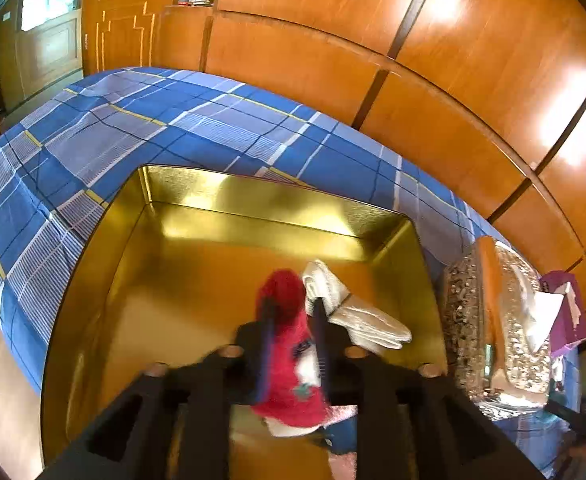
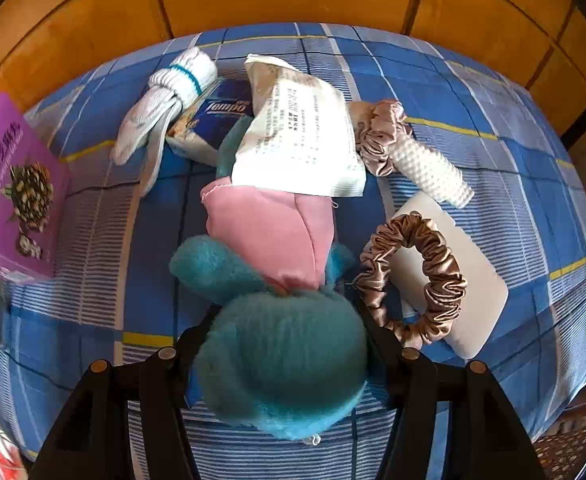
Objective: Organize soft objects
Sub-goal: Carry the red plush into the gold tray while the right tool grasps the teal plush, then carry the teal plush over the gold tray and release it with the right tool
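Note:
My left gripper [image 1: 293, 312] is shut on a red fuzzy sock [image 1: 289, 360] and holds it over the gold tin box [image 1: 197, 216], which stands on the blue plaid bed. A white satin cloth [image 1: 357, 316] lies inside the box, just right of the sock. My right gripper [image 2: 289, 312] is shut on a teal plush toy in a pink dress [image 2: 281, 352], above the bed. Beyond it lie rolled white socks [image 2: 165, 100], a white packet [image 2: 301, 132], a Tempo tissue pack [image 2: 213, 120], a pink scrunchie [image 2: 381, 132], a white knit band [image 2: 433, 172] and a bronze scrunchie [image 2: 413, 280] on a white pad [image 2: 465, 280].
A glittery silver box [image 1: 493, 320] stands right of the gold box, with a purple box [image 1: 565, 308] behind it; the purple box also shows at the left in the right wrist view [image 2: 9, 188]. Orange wooden wardrobe panels [image 1: 413, 60] run behind the bed.

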Tool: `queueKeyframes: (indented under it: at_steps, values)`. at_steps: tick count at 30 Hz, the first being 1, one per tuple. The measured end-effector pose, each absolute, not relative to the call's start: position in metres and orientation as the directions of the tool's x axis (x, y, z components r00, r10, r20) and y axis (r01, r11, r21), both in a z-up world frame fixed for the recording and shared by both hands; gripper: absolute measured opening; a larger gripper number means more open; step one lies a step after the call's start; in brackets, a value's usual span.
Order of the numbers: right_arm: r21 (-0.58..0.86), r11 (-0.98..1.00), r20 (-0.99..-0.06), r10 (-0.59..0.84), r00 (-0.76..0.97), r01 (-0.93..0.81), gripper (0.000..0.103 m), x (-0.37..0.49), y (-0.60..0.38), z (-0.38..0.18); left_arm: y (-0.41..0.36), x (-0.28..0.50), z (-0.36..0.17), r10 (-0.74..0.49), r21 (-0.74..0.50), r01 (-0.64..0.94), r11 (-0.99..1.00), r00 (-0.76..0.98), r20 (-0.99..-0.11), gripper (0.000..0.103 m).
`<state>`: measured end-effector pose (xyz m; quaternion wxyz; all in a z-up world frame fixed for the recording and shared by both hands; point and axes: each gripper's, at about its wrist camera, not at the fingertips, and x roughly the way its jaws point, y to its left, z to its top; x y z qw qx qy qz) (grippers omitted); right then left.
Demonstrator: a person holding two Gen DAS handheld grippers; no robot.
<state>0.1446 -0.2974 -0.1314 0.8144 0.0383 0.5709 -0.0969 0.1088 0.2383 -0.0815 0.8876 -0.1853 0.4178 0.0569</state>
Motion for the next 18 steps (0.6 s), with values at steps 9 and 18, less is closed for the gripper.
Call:
queueKeyframes:
  at_steps: [9, 18]
  values:
    - [-0.016, 0.981, -0.938, -0.082, 0.338, 0.194, 0.057, 0.121, -0.275, -0.122, 0.22, 0.071, -0.077, -0.031, -0.226, -0.193, 0.955, 0.689, -0.724, 0.065]
    - [0.137, 0.98, -0.937, 0.079, 0.34, 0.148, 0.055, 0.091, -0.252, -0.093, 0.2, 0.043, -0.081, -0.061, -0.188, -0.111, 0.976, 0.689, -0.722, 0.065]
